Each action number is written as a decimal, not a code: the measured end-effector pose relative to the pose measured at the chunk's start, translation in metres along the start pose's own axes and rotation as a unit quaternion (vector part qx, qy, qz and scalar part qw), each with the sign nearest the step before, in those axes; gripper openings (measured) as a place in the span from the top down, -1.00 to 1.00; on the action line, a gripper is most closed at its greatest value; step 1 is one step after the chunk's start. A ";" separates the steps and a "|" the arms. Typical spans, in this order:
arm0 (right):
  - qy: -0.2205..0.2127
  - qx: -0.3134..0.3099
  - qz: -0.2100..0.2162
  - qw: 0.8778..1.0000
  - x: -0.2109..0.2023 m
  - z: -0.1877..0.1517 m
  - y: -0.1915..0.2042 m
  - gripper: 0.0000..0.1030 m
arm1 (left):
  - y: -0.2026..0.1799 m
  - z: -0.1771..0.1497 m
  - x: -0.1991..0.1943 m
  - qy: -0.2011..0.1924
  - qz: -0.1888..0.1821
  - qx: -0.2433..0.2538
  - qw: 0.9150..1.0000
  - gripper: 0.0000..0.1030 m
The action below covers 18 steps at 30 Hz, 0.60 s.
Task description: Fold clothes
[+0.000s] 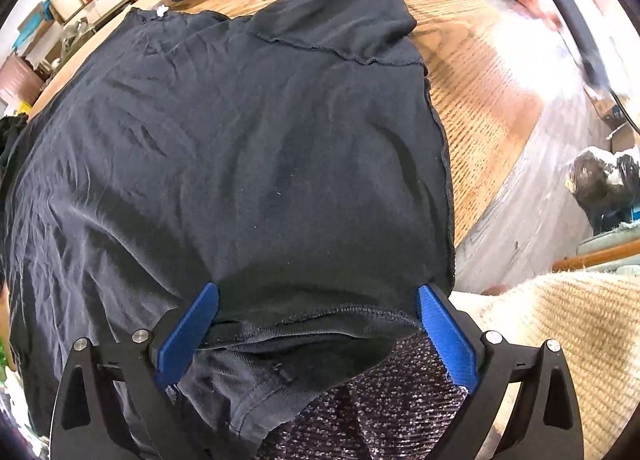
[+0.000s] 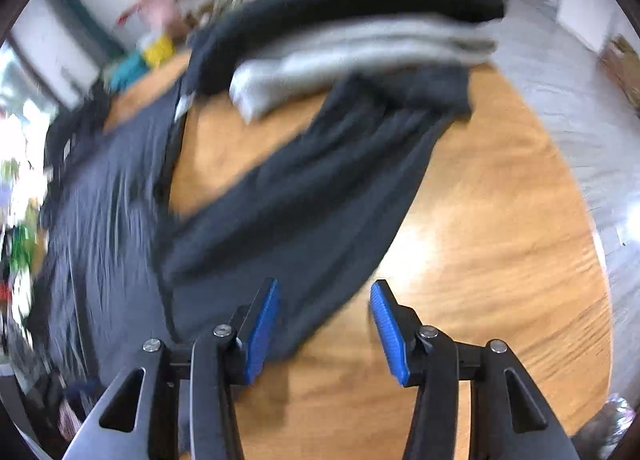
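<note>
- Dark navy T-shirt (image 1: 248, 148) lies spread on wooden table (image 1: 472, 72), 1 sleeve (image 1: 336, 8) folded onto the body; hem end hangs off the near table edge.
- Left gripper (image 1: 318, 302): jaws wide apart, shirt hem sags between the 2 blue pads, pads not pressing it – released.
- Right gripper (image 2: 324, 300): jaws part open over sleeve tip, nothing pinched. View is blurred.
- Stack of folded clothes (image 2: 360, 40), dark + grey, at far side of table, near sleeve end.
- Person's knit sleeve (image 1: 568, 340) beside the left gripper.
</note>
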State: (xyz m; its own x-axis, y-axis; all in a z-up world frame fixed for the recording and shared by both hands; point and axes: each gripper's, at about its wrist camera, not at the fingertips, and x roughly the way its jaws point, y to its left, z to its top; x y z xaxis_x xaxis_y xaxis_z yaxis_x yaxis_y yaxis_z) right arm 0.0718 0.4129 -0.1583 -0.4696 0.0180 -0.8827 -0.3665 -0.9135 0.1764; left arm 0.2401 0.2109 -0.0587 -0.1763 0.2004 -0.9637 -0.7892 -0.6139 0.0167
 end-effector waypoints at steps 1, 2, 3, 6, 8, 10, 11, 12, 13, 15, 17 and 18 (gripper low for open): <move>-0.009 -0.005 -0.001 1.000 0.000 0.008 0.001 -0.04 | 0.000 -0.001 -0.004 -0.002 -0.005 -0.007 1.000 -0.92; -0.013 -0.011 -0.003 1.000 0.002 0.014 0.003 -0.04 | 0.001 -0.003 -0.007 -0.005 -0.012 -0.016 1.000 -0.92; -0.011 -0.017 -0.009 1.000 0.008 0.020 0.006 -0.03 | 0.002 -0.004 -0.012 -0.008 -0.022 -0.029 0.999 -0.92; 0.000 -0.030 -0.032 0.999 0.030 0.039 0.018 -0.02 | 0.008 -0.009 -0.023 -0.016 -0.051 -0.061 0.997 -0.92; 0.014 -0.034 -0.049 0.998 0.052 0.050 0.024 -0.02 | 0.011 -0.015 -0.032 -0.022 -0.070 -0.080 0.994 -0.92; 0.023 -0.032 -0.051 0.998 0.064 0.053 0.024 -0.02 | 0.016 -0.021 -0.039 -0.028 -0.088 -0.096 0.991 -0.92; 0.026 -0.038 -0.054 0.998 0.066 0.053 0.025 -0.07 | 0.017 -0.024 -0.043 -0.031 -0.098 -0.104 0.989 -0.92; 0.027 -0.048 -0.059 0.997 0.068 0.052 0.028 -0.11 | 0.019 -0.027 -0.048 -0.033 -0.109 -0.112 0.987 -0.92; 0.028 -0.058 -0.063 0.996 0.069 0.051 0.030 -0.10 | 0.027 -0.041 -0.058 -0.034 -0.116 -0.117 0.986 -0.92; 0.033 -0.067 -0.076 0.994 0.068 0.046 0.034 -0.11 | 0.031 -0.051 -0.069 -0.038 -0.130 -0.127 0.983 -0.92; 0.044 -0.057 -0.075 0.995 0.063 0.041 0.033 -0.12 | 0.033 -0.061 -0.079 -0.040 -0.137 -0.130 0.981 -0.92; 0.049 -0.058 -0.074 0.994 0.061 0.038 0.033 -0.12 | 0.036 -0.054 -0.075 -0.041 -0.138 -0.130 0.981 -0.92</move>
State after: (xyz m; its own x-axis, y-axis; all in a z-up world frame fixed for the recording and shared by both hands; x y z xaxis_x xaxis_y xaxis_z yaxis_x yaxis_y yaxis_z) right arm 0.0008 0.3991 -0.1899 -0.3347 0.1213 -0.9345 -0.3289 -0.9444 -0.0048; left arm 0.2567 0.1329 -0.0002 -0.0317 0.4409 -0.8970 -0.6394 -0.6988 -0.3208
